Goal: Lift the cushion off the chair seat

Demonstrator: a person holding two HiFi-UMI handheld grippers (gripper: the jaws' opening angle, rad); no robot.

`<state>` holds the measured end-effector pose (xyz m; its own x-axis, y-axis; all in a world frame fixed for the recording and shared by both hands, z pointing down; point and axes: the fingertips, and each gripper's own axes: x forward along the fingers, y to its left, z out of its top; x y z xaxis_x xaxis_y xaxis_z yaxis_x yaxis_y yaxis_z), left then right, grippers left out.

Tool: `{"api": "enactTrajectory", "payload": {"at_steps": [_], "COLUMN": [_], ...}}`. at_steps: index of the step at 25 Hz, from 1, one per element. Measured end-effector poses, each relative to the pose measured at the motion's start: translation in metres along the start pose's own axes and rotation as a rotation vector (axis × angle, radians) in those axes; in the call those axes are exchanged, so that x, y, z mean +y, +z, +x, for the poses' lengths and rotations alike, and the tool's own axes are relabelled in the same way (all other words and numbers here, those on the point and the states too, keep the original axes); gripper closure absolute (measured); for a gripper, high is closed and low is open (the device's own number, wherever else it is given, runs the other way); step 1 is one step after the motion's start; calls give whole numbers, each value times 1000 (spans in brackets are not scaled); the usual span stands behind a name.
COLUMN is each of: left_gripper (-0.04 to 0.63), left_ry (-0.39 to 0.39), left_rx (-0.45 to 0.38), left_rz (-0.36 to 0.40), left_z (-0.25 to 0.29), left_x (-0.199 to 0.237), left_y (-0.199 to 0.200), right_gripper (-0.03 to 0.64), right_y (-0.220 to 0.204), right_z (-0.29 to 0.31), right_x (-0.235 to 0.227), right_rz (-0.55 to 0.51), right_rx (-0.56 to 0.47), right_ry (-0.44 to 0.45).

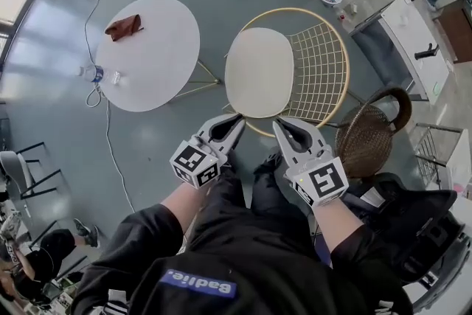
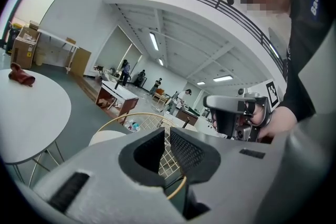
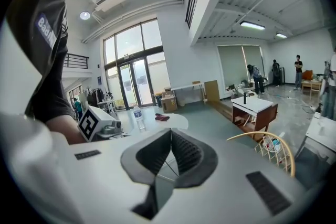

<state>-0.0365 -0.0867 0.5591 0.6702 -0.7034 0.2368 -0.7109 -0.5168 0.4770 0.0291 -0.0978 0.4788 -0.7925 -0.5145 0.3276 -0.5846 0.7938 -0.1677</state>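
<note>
Left claw [image 1: 236,120] closed, pointing toward cushion [image 1: 258,71].

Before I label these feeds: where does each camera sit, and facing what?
Head view: on the person's head, steeply down at the chair's cushion; left gripper, right gripper, forearms show.
Left gripper view: rides that gripper, faces the chair; own shut jaws, right gripper show.
Right gripper view: rides that gripper, faces the round table; left gripper's cube shows.
All three share that table.
</note>
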Motion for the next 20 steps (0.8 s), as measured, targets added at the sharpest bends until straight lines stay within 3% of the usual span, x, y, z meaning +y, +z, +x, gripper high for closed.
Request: {"api": "enactTrajectory", "payload": {"at_steps": [4,8,20], "left_gripper": [571,495,454], "left_ry": [21,59,196], "left_rx": [31,51,131], "left_rz": [-6,-47,-165], "left_z": [13,27,62], "left_x": [32,62,166], "left_y": [-20,-47,-145], "right_gripper": [589,591,590], "right_y": [-18,-44,-107], "right_z": [12,19,35], "right_x": [-7,-6,-14], "right_rz": [11,27,58], "right_rx": [18,68,168], "right_ry": [3,28,60]}}
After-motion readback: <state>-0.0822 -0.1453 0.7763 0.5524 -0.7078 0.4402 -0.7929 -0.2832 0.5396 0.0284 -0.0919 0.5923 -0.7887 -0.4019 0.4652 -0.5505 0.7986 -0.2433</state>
